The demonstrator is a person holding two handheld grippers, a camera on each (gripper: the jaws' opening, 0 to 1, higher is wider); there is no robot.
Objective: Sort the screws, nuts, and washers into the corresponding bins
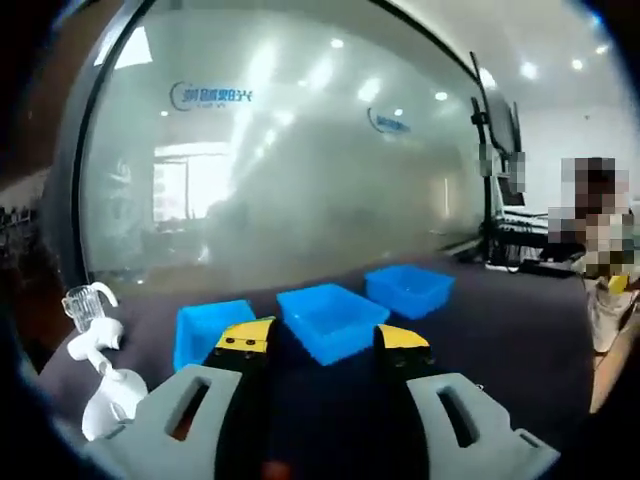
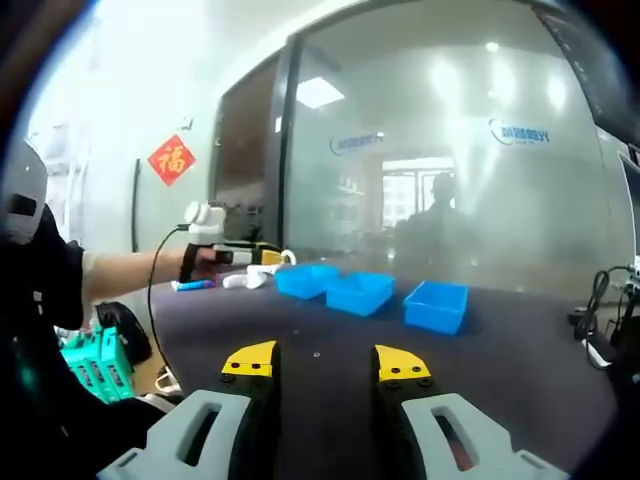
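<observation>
Fingers of left gripper (image 1: 318, 342) and right gripper (image 2: 325, 363) spread apart, empty, above table (image 2: 520, 370).

Three bins (image 1: 333, 318) appear as smooth blue plastic. Table (image 2: 520, 370) carries a dark matt covering. Frosted glass wall (image 1: 300, 150) is glossy, reflecting ceiling lights. Gripper bodies read as matt grey plastic.

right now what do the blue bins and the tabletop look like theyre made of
The three blue bins look like moulded plastic: uniform bright colour, thin straight walls, a slightly glossy rim. The tabletop looks like a dark matte surface, perhaps a mat or cloth cover; it gives no reflections, but its exact material can't be told.
</observation>
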